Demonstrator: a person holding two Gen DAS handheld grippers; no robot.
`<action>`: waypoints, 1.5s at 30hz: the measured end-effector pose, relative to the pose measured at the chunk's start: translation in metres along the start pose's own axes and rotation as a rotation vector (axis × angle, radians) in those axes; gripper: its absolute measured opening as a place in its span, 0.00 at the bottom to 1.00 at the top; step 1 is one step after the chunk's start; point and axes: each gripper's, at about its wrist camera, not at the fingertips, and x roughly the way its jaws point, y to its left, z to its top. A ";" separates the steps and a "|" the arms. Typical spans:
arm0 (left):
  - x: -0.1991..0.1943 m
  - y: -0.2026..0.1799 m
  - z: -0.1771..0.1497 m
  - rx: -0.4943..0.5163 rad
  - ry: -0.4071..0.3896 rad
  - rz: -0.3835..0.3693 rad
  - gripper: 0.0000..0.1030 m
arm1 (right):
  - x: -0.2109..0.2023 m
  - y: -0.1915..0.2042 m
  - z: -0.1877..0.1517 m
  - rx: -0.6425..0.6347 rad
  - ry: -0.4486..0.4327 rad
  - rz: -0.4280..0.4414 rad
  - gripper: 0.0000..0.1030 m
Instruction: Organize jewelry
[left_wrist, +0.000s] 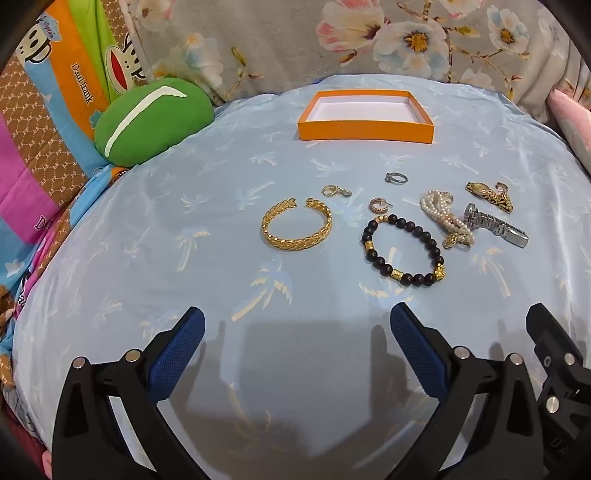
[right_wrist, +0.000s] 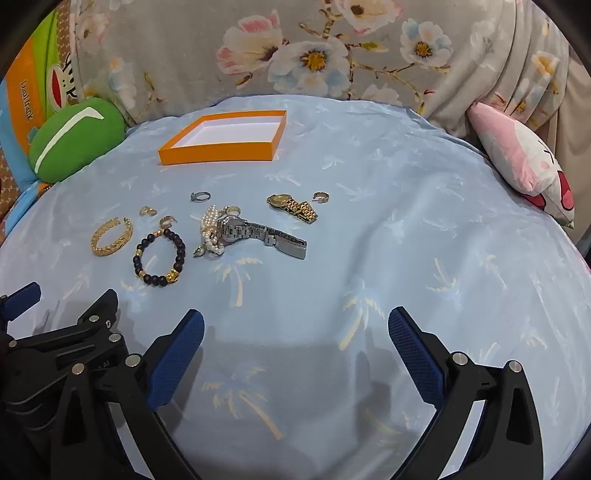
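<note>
Nothing is sorted yet, as far as the pictures show; the orange box (left_wrist: 365, 114) stands empty at the far side of the bed (left_wrist: 221, 258), and every piece of jewelry lies loose on the blue sheet in front of it. The gold bangle (left_wrist: 297, 229) and the black bead bracelet (left_wrist: 404, 249) lie side by side, not touching; the pearl bracelet (left_wrist: 448, 218) touches the silver watch (right_wrist: 258, 230); the gold watch (right_wrist: 293, 207), the ring (left_wrist: 396, 178) and several small earrings lie near them. The left gripper (left_wrist: 297, 343) is wide apart and holds nothing; the right gripper (right_wrist: 295, 343) is the same; both hover short of the jewelry. The whole task remains, judging from this.
</note>
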 end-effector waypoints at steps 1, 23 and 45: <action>0.000 0.000 0.000 0.001 0.003 0.001 0.95 | 0.000 0.000 0.000 -0.001 0.001 -0.001 0.95; 0.001 -0.003 0.001 0.008 0.020 0.001 0.95 | 0.001 -0.003 0.000 0.009 0.026 0.011 0.95; 0.005 -0.002 -0.001 0.009 0.026 0.000 0.95 | -0.001 -0.003 -0.001 0.008 0.032 0.013 0.95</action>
